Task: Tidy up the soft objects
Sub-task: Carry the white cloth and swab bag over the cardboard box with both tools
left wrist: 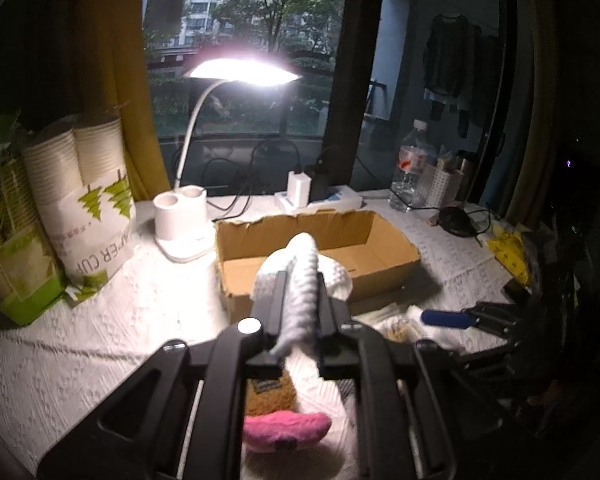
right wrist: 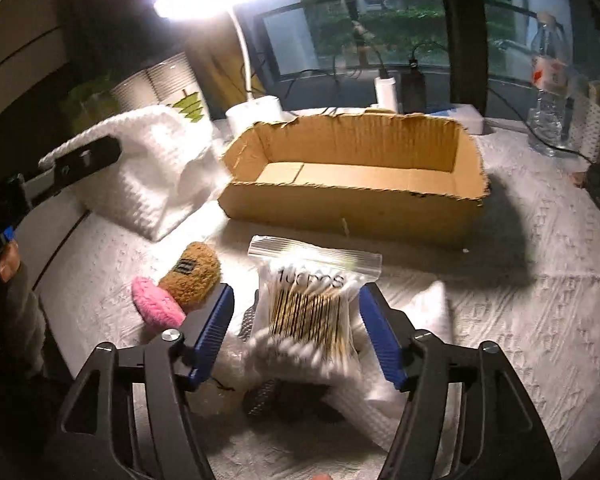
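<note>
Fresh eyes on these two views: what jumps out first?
The lit desk lamp blazes at the back of the table, above the open cardboard box, which looks empty in the right wrist view. The left gripper is clamped on a white knitted cloth held up before the box. The right gripper hangs open around a bag of cotton swabs, with a brown plush and pink plush just left.

The left claw is matte black plastic, with angular ribbed arms, triangular cut-outs, and a round silver screw head at ten o'clock of its hinge. The right claw has the same black frame, silver screws on each arm, and ridged blue pads lining both fingers.
</note>
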`<state>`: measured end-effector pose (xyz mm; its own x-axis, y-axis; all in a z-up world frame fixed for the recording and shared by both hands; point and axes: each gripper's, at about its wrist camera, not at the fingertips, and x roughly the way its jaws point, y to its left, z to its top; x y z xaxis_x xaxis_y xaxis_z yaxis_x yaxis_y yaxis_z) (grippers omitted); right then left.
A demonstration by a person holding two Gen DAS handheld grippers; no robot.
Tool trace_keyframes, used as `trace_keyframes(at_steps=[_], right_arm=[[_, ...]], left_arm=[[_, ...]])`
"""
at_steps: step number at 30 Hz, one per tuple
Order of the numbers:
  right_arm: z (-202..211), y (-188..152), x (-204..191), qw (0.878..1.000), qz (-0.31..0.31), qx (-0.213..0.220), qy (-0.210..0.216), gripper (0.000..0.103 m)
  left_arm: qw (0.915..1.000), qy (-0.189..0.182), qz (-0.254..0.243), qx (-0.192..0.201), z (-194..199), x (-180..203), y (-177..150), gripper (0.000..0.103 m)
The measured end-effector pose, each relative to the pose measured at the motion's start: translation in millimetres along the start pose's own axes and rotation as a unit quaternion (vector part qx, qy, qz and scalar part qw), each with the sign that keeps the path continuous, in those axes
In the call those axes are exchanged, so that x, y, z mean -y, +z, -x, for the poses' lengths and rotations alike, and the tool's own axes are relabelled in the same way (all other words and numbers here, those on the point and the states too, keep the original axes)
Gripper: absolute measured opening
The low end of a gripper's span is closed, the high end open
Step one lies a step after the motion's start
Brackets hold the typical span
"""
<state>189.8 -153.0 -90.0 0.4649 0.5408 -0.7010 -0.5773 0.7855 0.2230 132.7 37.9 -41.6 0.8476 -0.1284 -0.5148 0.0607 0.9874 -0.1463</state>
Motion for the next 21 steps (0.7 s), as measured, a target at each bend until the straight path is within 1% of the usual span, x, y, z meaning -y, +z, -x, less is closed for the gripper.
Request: trace_keyframes(at_steps=[2, 4, 6, 9, 10, 13, 14, 15, 16, 21], right_arm=[[3, -1, -1, 1.000, 0.002, 0.005, -0.012, 0.069], [2, -2, -4, 1.000, 0.008, 0.002, -0.010, 0.069], [-4, -2, -7, 1.000, 0.013, -0.007, -0.014, 0.069], [-19, -2, -8, 0.999, 0.013, -0.028, -0.035, 0.069], [-23, -2, -7, 0.999, 0.010, -0.034, -0.037, 0.069], [-29, 0, -10, 0.999, 0.015, -0.042, -0.021, 0.069], [-29, 1, -12, 0.999, 0.022, -0.042, -0.019, 0.067], [-28, 2, -15, 0.999, 0.028, -0.036, -0.018, 0.062], [-26, 4, -17, 0.999, 0.031, -0.030, -0.017, 0.047], [-9, 14, -21, 0.999, 0.050, 0.003, -0.010, 0.043]], left_arm=[[1.0000, 0.002, 0.003, 0.000, 2, -3, -2, 0.010], [1.0000, 0.002, 0.005, 0.003, 4, -7, -3, 0.010], [0.9999, 0.002, 0.008, 0.006, 6, -10, -3, 0.010], [0.9999, 0.001, 0.010, 0.011, 7, -10, -3, 0.010], [0.9999, 0.001, 0.011, 0.012, 8, -10, -3, 0.010], [0.9999, 0.002, 0.007, 0.015, 8, -9, 0, 0.010], [0.9998, 0.003, 0.006, 0.016, 7, -8, 1, 0.010], [0.9998, 0.003, 0.005, 0.017, 7, -8, 3, 0.010], [0.9998, 0.004, 0.004, 0.018, 6, -6, 4, 0.010], [0.9997, 0.006, -0.002, 0.024, 3, -1, 10, 0.010]])
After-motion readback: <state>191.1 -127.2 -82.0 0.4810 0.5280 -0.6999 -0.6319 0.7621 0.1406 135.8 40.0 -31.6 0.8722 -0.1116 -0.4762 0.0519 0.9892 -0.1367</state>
